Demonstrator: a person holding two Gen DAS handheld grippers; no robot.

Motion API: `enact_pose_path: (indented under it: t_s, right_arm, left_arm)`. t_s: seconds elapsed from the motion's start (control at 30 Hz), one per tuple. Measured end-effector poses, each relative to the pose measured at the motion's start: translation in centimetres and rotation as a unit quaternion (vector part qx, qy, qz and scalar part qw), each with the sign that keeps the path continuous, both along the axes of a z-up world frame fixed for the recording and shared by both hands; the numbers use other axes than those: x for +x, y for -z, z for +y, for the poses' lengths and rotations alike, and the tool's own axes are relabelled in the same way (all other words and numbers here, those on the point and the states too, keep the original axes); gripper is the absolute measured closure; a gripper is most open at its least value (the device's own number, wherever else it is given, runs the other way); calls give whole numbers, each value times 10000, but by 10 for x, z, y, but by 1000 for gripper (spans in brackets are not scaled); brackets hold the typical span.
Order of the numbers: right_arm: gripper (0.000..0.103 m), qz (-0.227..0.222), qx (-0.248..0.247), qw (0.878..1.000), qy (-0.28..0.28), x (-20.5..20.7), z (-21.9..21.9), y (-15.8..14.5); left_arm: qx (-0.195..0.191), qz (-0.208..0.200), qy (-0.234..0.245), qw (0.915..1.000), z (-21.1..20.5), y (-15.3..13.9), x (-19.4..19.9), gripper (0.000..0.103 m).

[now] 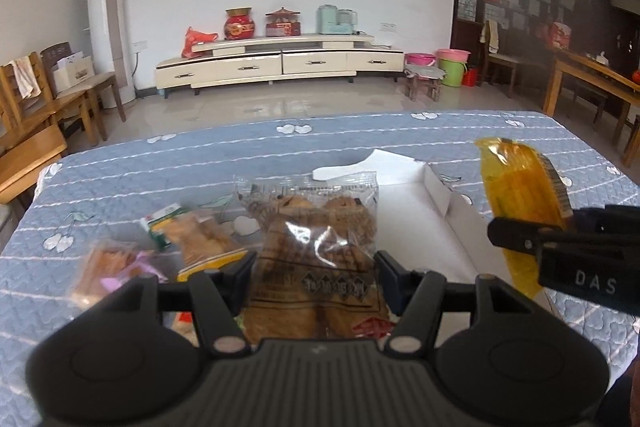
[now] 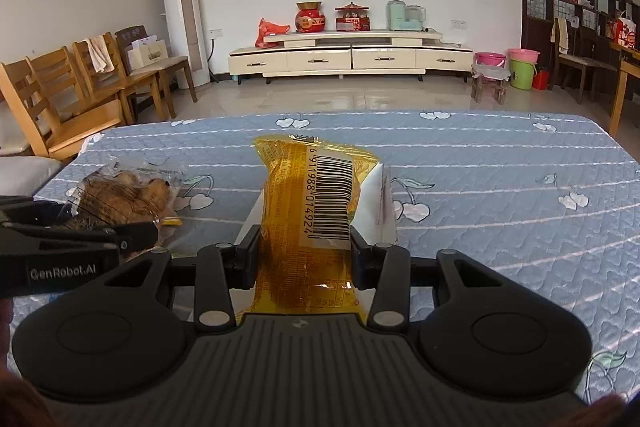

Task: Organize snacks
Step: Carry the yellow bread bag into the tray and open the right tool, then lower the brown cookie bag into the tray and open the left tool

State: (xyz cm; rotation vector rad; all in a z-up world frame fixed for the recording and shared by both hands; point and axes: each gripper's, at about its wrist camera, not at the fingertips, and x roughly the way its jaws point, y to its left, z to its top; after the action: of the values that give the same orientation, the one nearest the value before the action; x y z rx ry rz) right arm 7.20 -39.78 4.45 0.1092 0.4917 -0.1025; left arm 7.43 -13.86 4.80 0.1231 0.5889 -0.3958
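My left gripper [image 1: 316, 275] is shut on a clear packet of brown pastries [image 1: 316, 243] and holds it above the table; the packet also shows in the right wrist view [image 2: 124, 195]. My right gripper [image 2: 306, 251] is shut on a yellow snack packet [image 2: 316, 203] with a barcode, held over an open white box [image 2: 380, 211]. In the left wrist view the yellow packet [image 1: 520, 195] and right gripper [image 1: 520, 239] sit at the right, beside the white box [image 1: 416, 223].
Several more snack packets [image 1: 192, 235] lie on the blue quilted tablecloth [image 1: 160, 171] left of the box. Wooden chairs [image 2: 60, 99] stand beyond the table's left edge. A TV cabinet [image 2: 348, 55] lines the far wall.
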Motion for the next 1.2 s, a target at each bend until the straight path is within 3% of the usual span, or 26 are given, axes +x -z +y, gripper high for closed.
enact_pose_path:
  t_s: [0.43,0.5,0.53,0.57,0.9,0.97,1.03,1.07,1.2]
  right_arm:
    - [51,296,6,9996,13,39,5,5]
    - [51,333,-28,9994,11,47,5,5]
    - [51,359,-51,9993,14,51,5,6]
    - [51,381,-68,9992,21,54,6,7]
    - [51,710,-130,9974,13,79,7,14]
    - [45,774,-193,9968,0,81,6,15]
    - [12,777,-214,9967,-51,80,9,14]
    - [5,724,-232,9971,15,77,12,13]
    - [0,526,-167,9985,-36,56,20,4]
  left_arm:
    - [12,225,231,9995,-32,13,31,42]
    - [31,232,271,9994,-38,13,36,46]
    - [36,229,277,9993,-41,14,38,61]
    - [24,228,291,9993,-43,14,41,64]
    - [-330,363,172,9986,-43,17,75,64]
    - [-392,367,59,9985,-36,15,77,60]
    - [-431,412,-43,9982,-28,13,77,56]
    - [-413,387,-101,9983,-25,12,75,51]
    - [-353,254,-362,9984,-8,5,65,32]
